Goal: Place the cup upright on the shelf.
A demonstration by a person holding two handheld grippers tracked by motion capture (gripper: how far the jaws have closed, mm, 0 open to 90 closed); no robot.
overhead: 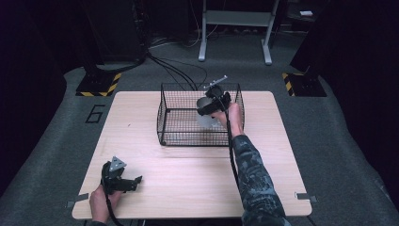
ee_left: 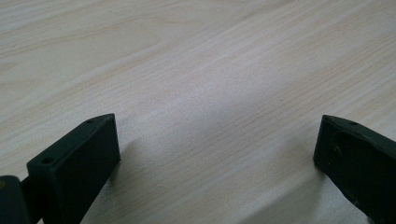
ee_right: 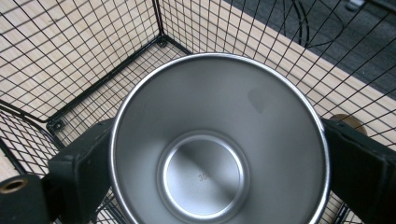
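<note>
A steel cup (ee_right: 219,154) sits between the jaws of my right gripper (ee_right: 219,158), which is shut on its sides; I look straight down into its empty bowl. In the high view the right gripper (overhead: 214,104) holds the cup (overhead: 207,117) inside the black wire basket (overhead: 169,136), toward its right side. My left gripper (overhead: 134,181) rests at the table's near left corner, held by a hand. Its jaws stand wide apart over bare wood (ee_left: 210,93), with nothing between them.
The wire basket (ee_right: 93,56) stands on the far middle of the light wooden table (overhead: 188,179). Its mesh walls surround the cup closely at the far corner. Dark carpet, cables (overhead: 174,70) and a grey stand (overhead: 235,28) lie beyond the table.
</note>
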